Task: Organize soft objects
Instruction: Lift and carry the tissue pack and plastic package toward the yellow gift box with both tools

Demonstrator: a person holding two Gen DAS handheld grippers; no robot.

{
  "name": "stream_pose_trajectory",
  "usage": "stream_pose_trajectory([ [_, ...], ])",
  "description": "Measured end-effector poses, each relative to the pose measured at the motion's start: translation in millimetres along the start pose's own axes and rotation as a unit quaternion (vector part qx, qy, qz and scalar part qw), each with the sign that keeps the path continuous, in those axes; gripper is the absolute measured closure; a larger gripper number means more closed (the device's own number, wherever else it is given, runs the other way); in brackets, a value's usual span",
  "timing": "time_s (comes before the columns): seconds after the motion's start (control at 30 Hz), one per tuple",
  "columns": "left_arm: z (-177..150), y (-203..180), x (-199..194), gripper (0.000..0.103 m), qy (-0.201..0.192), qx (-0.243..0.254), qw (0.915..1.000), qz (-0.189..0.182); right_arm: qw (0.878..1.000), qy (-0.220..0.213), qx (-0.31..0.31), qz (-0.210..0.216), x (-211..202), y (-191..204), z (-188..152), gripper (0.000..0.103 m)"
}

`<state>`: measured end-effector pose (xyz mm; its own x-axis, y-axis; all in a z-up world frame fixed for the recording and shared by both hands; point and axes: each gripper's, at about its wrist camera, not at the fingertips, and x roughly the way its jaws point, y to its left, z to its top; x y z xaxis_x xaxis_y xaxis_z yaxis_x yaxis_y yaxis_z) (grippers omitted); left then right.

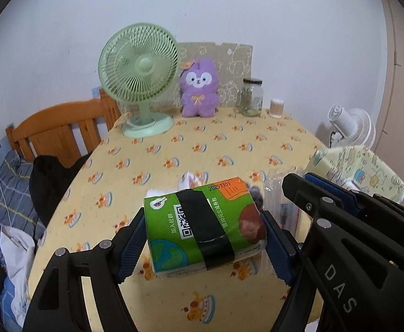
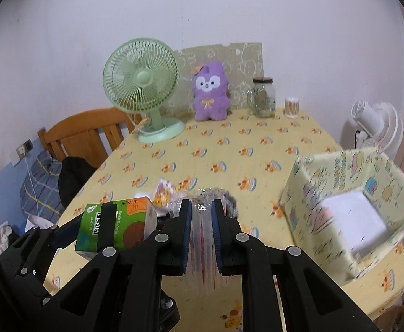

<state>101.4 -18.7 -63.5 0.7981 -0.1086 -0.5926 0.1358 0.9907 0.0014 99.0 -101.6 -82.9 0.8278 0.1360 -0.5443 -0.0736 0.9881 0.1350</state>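
Gripping green tissue pack (image 1: 202, 225) between blue pads, left gripper (image 1: 204, 238) holds it lifted above yellow tablecloth (image 1: 152, 166), low centre of left wrist frame. Right gripper (image 2: 201, 222) clenched on clear plastic packet (image 2: 202, 246), low centre of right wrist frame. Patterned fabric box (image 2: 348, 207) stands open at right of frame, on table. Purple plush (image 2: 210, 95) sits upright at far edge, between green fan (image 2: 142, 83) and glass jar (image 2: 263, 98).
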Motion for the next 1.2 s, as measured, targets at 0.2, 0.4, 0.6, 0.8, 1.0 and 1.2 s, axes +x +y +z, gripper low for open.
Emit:
stream_pose_trajectory([
  [0.2, 21, -9, -8, 0.024, -0.019, 0.004, 0.9998, -0.007, 1.000, -0.019, 0.000, -0.004, -13, -7, 22, 0.085],
  [0.4, 41, -21, -20, 0.024, -0.040, 0.014, 0.9990, -0.015, 0.999, -0.036, -0.012, -0.010, -28, -14, 43, 0.085],
  [0.6, 56, -37, -27, 0.024, -0.059, 0.022, 0.9977, -0.025, 0.998, -0.053, -0.018, -0.020, -42, -26, 59, 0.086],
  [0.8, 67, -55, -29, 0.024, -0.070, 0.027, 0.9964, -0.039, 0.997, -0.066, -0.021, -0.031, -52, -44, 70, 0.086],
  [1.0, 76, -79, -27, 0.024, -0.076, 0.038, 0.9949, -0.054, 0.996, -0.080, -0.015, -0.040, -60, -67, 76, 0.086],
  [1.2, 82, -104, -24, 0.024, -0.082, 0.050, 0.9927, -0.072, 0.995, -0.086, -0.006, -0.055, -65, -93, 81, 0.085],
])
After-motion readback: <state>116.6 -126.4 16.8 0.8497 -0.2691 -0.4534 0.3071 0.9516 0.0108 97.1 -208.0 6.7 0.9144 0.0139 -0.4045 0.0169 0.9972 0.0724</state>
